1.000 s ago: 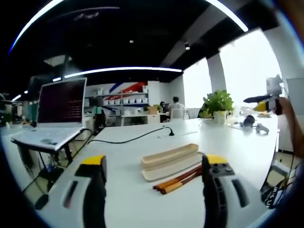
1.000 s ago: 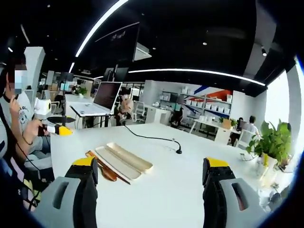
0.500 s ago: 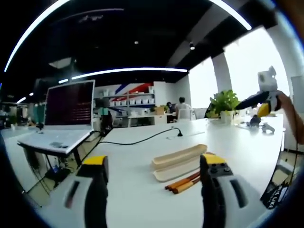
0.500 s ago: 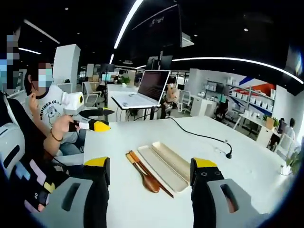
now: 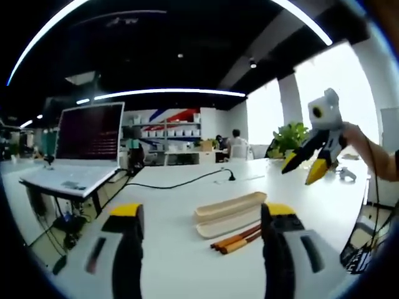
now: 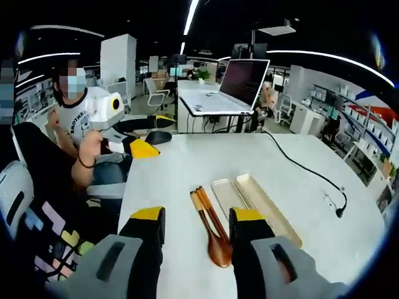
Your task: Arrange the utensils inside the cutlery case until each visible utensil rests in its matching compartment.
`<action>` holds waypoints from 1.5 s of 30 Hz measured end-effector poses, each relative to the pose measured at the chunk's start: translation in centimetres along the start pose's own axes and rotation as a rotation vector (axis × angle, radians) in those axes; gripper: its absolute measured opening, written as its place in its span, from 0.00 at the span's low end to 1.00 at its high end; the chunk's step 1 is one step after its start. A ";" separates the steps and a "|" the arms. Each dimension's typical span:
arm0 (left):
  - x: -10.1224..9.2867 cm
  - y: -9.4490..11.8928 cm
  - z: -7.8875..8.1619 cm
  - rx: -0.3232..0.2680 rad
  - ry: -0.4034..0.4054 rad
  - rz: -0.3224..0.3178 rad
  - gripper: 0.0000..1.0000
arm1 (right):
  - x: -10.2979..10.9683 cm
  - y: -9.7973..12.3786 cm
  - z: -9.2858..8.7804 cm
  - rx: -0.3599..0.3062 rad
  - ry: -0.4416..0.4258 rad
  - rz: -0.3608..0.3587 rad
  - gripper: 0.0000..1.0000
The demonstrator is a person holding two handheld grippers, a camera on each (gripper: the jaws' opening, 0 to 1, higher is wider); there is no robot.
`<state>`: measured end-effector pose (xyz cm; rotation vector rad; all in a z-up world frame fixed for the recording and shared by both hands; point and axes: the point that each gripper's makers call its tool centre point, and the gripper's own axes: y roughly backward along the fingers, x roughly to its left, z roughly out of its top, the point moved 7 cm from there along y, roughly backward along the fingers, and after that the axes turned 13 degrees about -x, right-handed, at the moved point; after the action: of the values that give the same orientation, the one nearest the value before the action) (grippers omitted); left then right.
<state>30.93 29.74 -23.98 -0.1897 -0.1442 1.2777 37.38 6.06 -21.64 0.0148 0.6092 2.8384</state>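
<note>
- In the right gripper view, the right gripper (image 6: 196, 225) is hanging over the white table (image 6: 187, 165) with its fingers apart and nothing between them; the wooden spoon (image 6: 218, 244) and the chopsticks (image 6: 207, 209) are lying on the table just beside the cutlery case (image 6: 252, 202), not in it.
- The case is lying open as two long beige trays side by side, both looking empty; the utensils are resting along its nearer edge.
- In the left gripper view, the left gripper (image 5: 201, 219) is hovering low with its fingers wide apart, holding nothing.
- Risk, as I judge it: the thin chopsticks are likely rolling or splitting if pinched off-centre; a push could be sliding the light case along the smooth table.
- Farther off, a black cable (image 6: 300, 167) is crossing the table and a laptop (image 6: 230, 87) is standing on a stand; a wide swing could be snagging the cable.
- Writing: a seated person's white shirt (image 6: 78, 118) is carrying dark lettering, too small to read.
</note>
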 end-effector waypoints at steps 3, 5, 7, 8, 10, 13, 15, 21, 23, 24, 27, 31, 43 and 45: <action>0.1 -0.4 0.1 -0.009 -0.035 -0.009 0.80 | -0.7 -1.4 -0.4 0.084 0.052 0.008 0.35; 0.3 -0.4 -0.2 -0.001 -0.028 0.006 0.80 | -1.2 -2.3 -0.6 0.122 0.062 0.009 0.34; 0.4 -0.3 -0.3 0.000 -0.008 0.004 0.79 | -1.4 -3.0 -1.1 0.177 0.066 0.035 0.32; 0.4 -0.3 -0.3 0.000 -0.002 0.002 0.79 | -1.5 -3.3 -1.3 0.198 0.064 0.046 0.30; 0.3 -0.2 -0.2 0.001 0.004 -0.002 0.78 | -1.8 -3.9 -1.6 0.239 0.080 0.058 0.27; 0.4 -0.2 -0.1 -0.003 0.006 0.003 0.79 | -2.8 -5.3 -2.4 0.323 0.125 0.089 0.25; 0.6 -0.1 -0.2 -0.005 0.012 0.019 0.78 | -3.3 -6.1 -2.8 0.395 0.124 0.107 0.24; 0.9 -0.1 -0.6 0.009 0.010 0.031 0.74 | -4.1 -8.7 -3.5 0.454 0.160 0.160 0.19; 0.7 -0.1 -0.7 0.015 0.010 0.023 0.74 | -4.1 -9.1 -3.5 0.456 0.153 0.163 0.19; 0.6 -0.1 -0.6 0.015 0.011 0.021 0.74 | -4.1 -9.2 -3.5 0.455 0.151 0.164 0.19; 0.5 -0.2 -0.3 0.001 0.019 0.015 0.73 | -4.1 -9.6 -3.8 0.464 0.144 0.180 0.18; 0.4 -0.1 0.1 -0.027 0.042 0.010 0.71 | -4.7 -10.3 -4.2 0.482 0.141 0.170 0.14; 0.7 0.4 0.2 -0.022 0.037 0.010 0.70 | -5.2 -11.9 -5.8 0.510 0.096 0.164 0.08; 0.9 0.4 0.2 -0.023 0.033 0.010 0.70 | -5.2 -12.0 -5.7 0.511 0.085 0.177 0.08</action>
<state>30.79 30.68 -23.82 -0.2310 -0.1300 1.2831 44.79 13.16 -31.49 0.0378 1.3965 2.7699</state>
